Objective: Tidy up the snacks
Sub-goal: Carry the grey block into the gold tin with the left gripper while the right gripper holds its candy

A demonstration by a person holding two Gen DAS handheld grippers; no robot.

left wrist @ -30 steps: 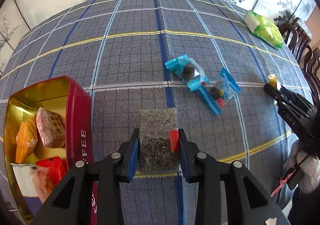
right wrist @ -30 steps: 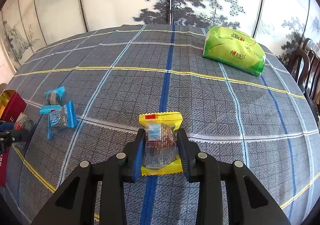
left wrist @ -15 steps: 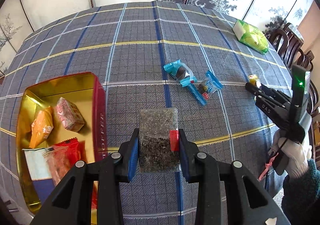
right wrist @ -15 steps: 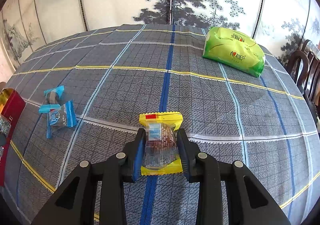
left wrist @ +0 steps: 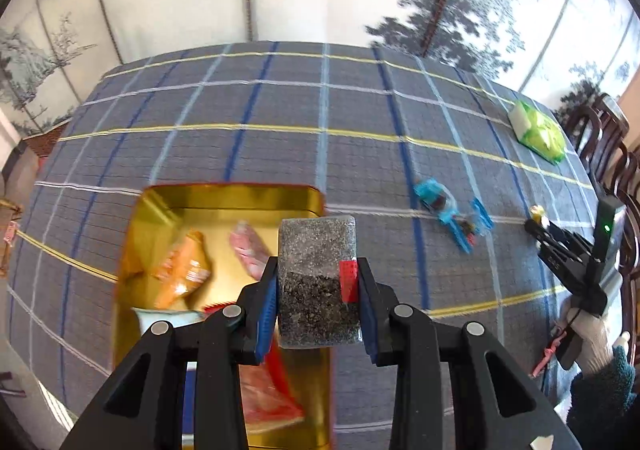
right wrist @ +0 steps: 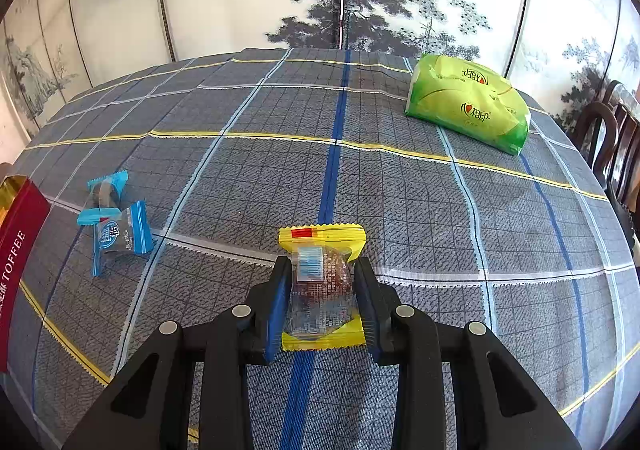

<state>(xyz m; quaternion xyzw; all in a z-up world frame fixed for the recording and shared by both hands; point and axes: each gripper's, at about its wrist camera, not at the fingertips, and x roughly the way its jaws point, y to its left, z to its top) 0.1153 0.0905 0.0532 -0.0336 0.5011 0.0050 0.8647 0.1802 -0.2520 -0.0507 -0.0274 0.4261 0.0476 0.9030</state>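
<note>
1. Above the red toffee tin [left wrist: 224,198], my left gripper [left wrist: 316,298] is clamped on a clear packet of dark speckled snack [left wrist: 316,282]; both pads press its sides, and a small red tab shows at its right edge.
2. Seen from my left wrist, the tin lies open with its gold inside showing. An orange packet [left wrist: 182,274] and a pink packet [left wrist: 250,250] lie in it, and a red packet [left wrist: 268,398] lies nearer me, partly hidden behind my fingers.
3. To the right of the tin, on the grey checked tablecloth [left wrist: 280,110], lie 2 blue-wrapped sweets [left wrist: 454,216], touching each other.
4. Further right of the tin, my right gripper [right wrist: 322,298] is closed on a yellow-edged clear snack packet [right wrist: 322,282], held just over the cloth. The left wrist view shows my gloved right hand [left wrist: 592,334] on that tool.
5. From my right wrist, the tin's red wall reads "TOFFEE" at the far left edge, with the 2 blue sweets just beside it.
6. Well away from the tin, at the far right of the table, sits a green pack of tissues [right wrist: 468,106]. Dark wooden chairs [right wrist: 616,146] stand past that edge.
</note>
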